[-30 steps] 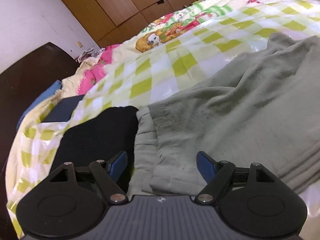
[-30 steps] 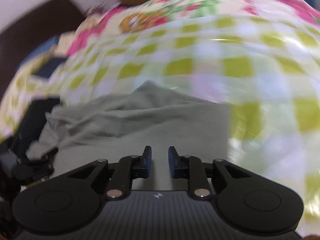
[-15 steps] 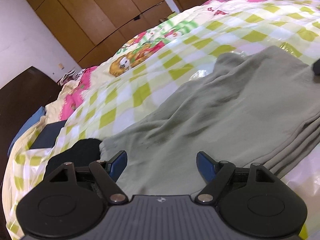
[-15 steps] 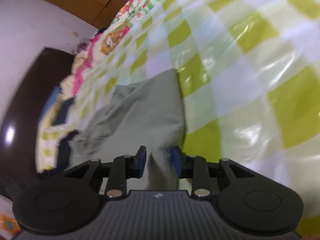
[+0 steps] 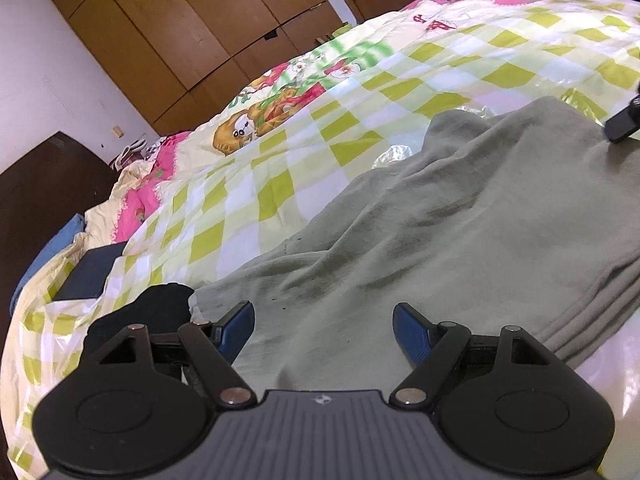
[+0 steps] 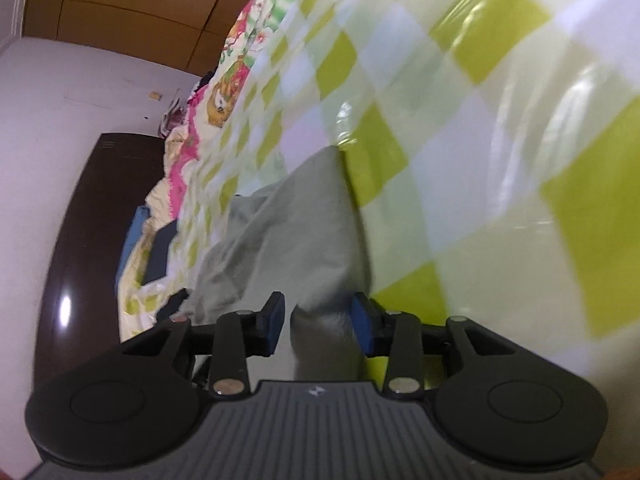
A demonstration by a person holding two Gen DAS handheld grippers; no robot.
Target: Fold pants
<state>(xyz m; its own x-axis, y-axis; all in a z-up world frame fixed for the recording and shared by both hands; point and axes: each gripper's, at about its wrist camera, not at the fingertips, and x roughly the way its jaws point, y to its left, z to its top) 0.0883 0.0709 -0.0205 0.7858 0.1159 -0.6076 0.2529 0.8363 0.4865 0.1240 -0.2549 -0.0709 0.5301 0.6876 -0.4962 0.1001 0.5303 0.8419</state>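
Note:
Grey-green pants (image 5: 460,232) lie folded in layers on the checked bed cover (image 5: 360,100), with stacked edges at the right. My left gripper (image 5: 324,312) stands wide open low over the pants' near end, and its pads press on nothing. My right gripper (image 6: 318,312) is at the pants' (image 6: 288,232) far side edge, rolled over. Its jaws are opening, and a fold of the grey cloth lies between them with a gap at the left pad. One dark tip of the right gripper (image 5: 622,124) shows at the right edge of the left wrist view.
A black garment (image 5: 160,308) lies beside the pants on the left. A dark blue flat item (image 5: 90,276) sits near the bed's corner. A dark headboard (image 5: 36,192) stands at the left, with wooden wardrobes (image 5: 200,28) beyond.
The left gripper moved right along the pants, so the black garment slid to the left. The right gripper rolled, sank to the pants' edge and widened around a fold.

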